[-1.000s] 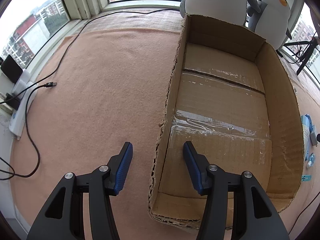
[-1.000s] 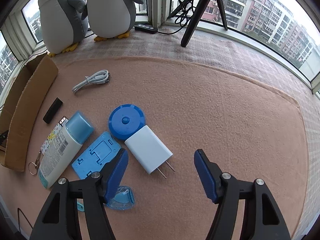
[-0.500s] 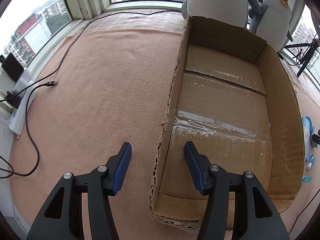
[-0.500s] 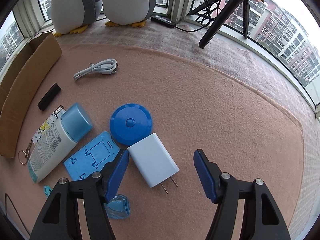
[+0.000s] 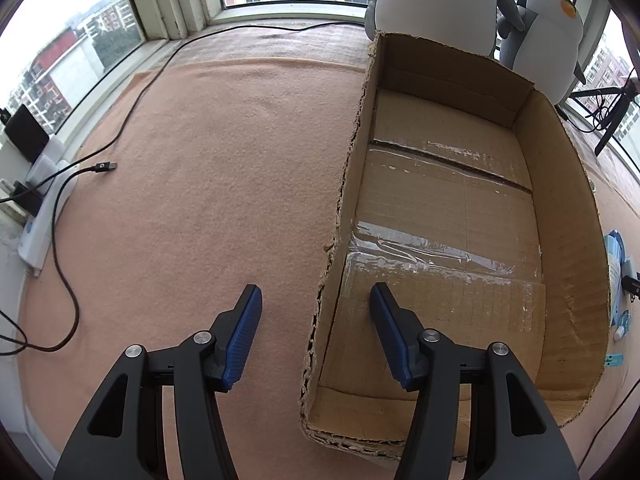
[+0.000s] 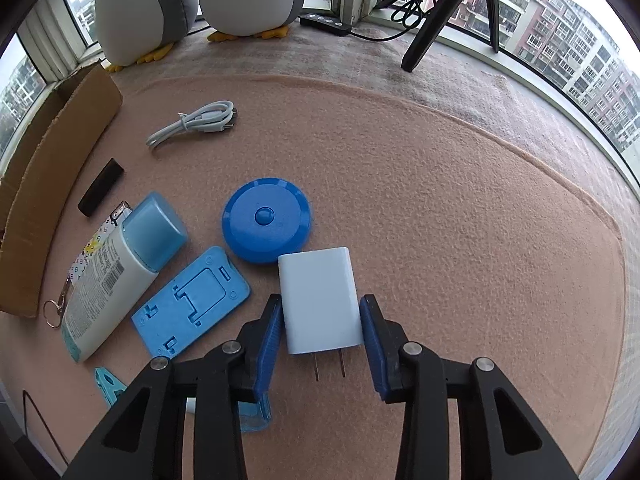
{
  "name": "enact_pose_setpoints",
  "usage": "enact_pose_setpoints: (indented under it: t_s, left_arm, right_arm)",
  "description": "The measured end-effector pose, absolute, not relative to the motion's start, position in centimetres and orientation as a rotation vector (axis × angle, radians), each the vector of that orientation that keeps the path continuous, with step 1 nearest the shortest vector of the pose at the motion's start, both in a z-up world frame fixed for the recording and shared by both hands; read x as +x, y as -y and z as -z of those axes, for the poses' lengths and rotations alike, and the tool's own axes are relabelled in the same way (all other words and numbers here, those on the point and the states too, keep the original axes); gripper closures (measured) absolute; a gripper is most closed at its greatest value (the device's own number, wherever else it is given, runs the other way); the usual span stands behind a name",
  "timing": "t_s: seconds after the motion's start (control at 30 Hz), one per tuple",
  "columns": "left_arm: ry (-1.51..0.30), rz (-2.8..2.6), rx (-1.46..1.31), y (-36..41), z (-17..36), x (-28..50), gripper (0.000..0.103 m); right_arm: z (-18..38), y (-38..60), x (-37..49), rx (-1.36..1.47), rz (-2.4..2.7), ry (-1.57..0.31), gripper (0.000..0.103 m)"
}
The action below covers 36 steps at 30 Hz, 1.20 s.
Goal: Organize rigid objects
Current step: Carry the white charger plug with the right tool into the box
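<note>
Well, starting furthest left of the cardboard box (image 5: 568,208), a black USB cable (image 5: 100,167) lies loose on the peach carpet (image 5: 224,184), well apart from the box's torn left wall. My left gripper (image 5: 316,291) hangs above that wall, one blue pad out over the carpet and the other over the box's taped floor. Its jaws have just been opening a little and stand apart with nothing clamped; the wall only shows between them from this angle. Two penguin plushes (image 5: 436,0) sit behind the box's far end.

On the right of the box (its outer wall shows at the edge of the right wrist view), the things to sort lie on the carpet. Nearest the box is a small black bar (image 6: 100,192), then a white lotion bottle (image 6: 116,276) with a pale blue cap, lying on its side. Further right comes a blue phone stand (image 6: 192,304), lying flat, and behind it a coiled white cable (image 6: 196,122). Next is a round blue tape measure (image 6: 267,220), touching the white charger (image 6: 316,276). That charger is furthest from the box, prongs towards the camera. My right gripper (image 6: 320,301) has just been closing, and its pads now sit against the charger's two long sides, gripping it.
</note>
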State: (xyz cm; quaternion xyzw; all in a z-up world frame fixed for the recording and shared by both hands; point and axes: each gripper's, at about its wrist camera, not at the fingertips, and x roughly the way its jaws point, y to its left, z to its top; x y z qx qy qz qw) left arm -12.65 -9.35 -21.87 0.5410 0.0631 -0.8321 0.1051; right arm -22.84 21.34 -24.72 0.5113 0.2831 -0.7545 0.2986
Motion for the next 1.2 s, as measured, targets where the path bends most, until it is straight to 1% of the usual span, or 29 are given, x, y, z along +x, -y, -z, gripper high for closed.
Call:
enact_pose_setpoints:
  t_s: [0.07,0.37,0.7,0.97,1.2]
  left_arm:
    - [-0.181,2.454,1.593,9.3,21.8,-12.7,0.046]
    - [-0.183,2.46,1.587,9.4,21.9,-12.6,0.046]
    - [-0.196,2.475,1.584,9.5,21.9,-12.5,0.046]
    - [-0.187,2.483,1.581,9.6,21.9,-12.4,0.046]
    - [-0.189,2.488,1.581,9.6,21.9,-12.4,0.046]
  right_arm:
    - [24.5,-21.6,-22.7,1.358,2.02,-0.731,0.071]
    - [20.5,-22.0,-20.9,1.27,2.098,-0.62,0.071]
    - [16.2,-16.1,-15.5,1.111,2.019,-0.577,0.071]
    - [15.6,-8.9,-10.3,1.013,1.88,-0.605,0.071]
    - [17.1,-3.8,-6.2,0.971,1.784,-0.659,0.071]
